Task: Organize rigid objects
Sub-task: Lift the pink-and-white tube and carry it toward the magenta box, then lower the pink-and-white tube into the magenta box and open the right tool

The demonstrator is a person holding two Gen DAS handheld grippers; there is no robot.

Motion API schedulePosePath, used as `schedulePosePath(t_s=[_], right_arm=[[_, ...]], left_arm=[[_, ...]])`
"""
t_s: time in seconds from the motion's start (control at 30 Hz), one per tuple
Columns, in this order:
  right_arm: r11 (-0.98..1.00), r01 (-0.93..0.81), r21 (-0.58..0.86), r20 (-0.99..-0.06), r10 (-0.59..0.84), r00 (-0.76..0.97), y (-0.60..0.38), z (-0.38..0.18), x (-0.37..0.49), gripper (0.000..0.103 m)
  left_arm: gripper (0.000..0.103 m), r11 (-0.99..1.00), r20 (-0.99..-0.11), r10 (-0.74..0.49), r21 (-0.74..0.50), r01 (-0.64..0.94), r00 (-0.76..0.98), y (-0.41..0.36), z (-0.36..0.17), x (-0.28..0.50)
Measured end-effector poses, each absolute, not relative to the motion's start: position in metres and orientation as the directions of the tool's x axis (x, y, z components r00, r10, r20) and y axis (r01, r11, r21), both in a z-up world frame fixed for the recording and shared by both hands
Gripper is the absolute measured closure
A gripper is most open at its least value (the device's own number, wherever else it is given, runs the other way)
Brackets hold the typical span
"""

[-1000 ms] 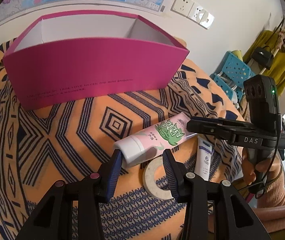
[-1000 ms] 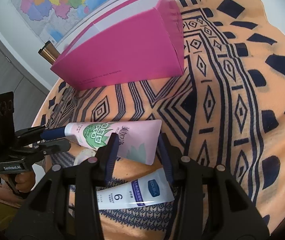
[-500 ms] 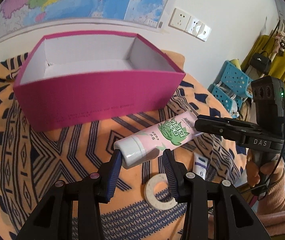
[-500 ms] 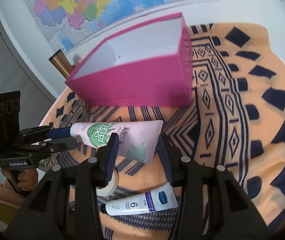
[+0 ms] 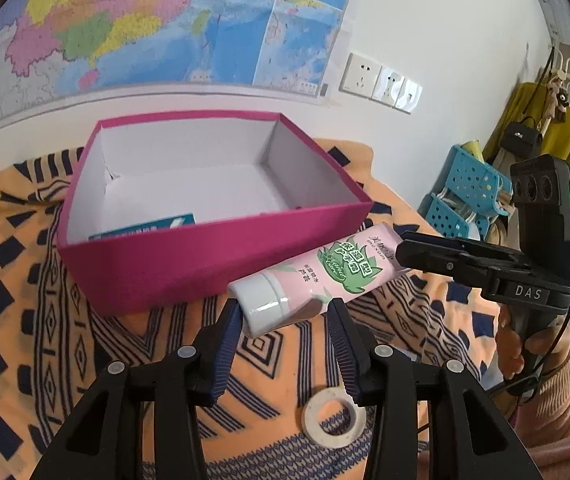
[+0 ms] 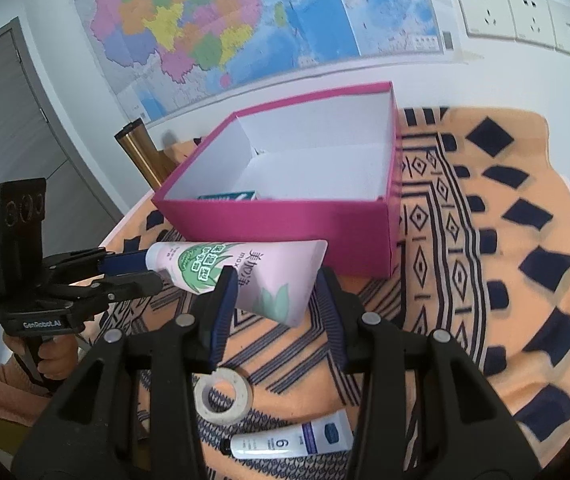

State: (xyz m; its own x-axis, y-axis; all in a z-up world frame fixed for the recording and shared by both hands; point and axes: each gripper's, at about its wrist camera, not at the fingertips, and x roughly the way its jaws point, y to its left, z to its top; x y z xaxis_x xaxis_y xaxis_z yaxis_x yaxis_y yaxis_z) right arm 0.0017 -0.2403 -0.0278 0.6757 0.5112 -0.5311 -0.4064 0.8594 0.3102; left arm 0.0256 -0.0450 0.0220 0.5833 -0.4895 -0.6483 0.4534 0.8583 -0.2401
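Observation:
A pink hand-cream tube (image 5: pixel 325 276) with green leaf print hangs level above the patterned cloth, just in front of the pink box (image 5: pixel 205 264). My left gripper (image 5: pixel 285 312) is closed on its white cap end, pads touching the tube, and its jaws are opening slightly. My right gripper (image 6: pixel 273 296) is shut on the flat crimped end of the tube (image 6: pixel 245 272). Each gripper shows in the other's view: the right gripper (image 5: pixel 409 252) and the left gripper (image 6: pixel 133 272). The box (image 6: pixel 285 224) is open-topped and white inside, with a teal packet (image 5: pixel 145 228) lying in it.
A white tape ring (image 6: pixel 225 396) and a small white tube (image 6: pixel 293 440) lie on the orange-and-navy cloth (image 6: pixel 485 240) below the grippers. A gold cylinder (image 6: pixel 145 152) stands left of the box. A blue crate (image 5: pixel 469 188) and hanging coats are at the right.
Both grippers have risen with the pink tube between them, lifting it off the cloth. The box's inside and the teal packet have come into view.

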Motion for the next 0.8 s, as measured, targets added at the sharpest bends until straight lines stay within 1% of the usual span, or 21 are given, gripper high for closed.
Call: schedulePosePath(t_s=[0.27, 0.57, 0.8], right_arm=[[0.857, -0.423, 0.294, -0.506, 0.515, 0.691, -0.24, -0.011, 0.013, 0.059], [0.853, -0.436, 0.286, -0.478, 0.521, 0.707, -0.241, 0.007, 0.029, 0.059], [0.862, -0.428, 0.272, -0.482, 0.507, 0.714, -0.242, 0.012, 0.046, 0.059]], left_arm=[[0.059, 0.87, -0.632, -0.468, -0.205, 0.449, 0.617, -0.045, 0.034, 0.036], [0.059, 0.873, -0.622, -0.461, -0.193, 0.447, 0.632, -0.047, 0.046, 0.055], [0.059, 0.882, -0.628, -0.439, -0.163, 0.443, 0.643, -0.052, 0.047, 0.068]])
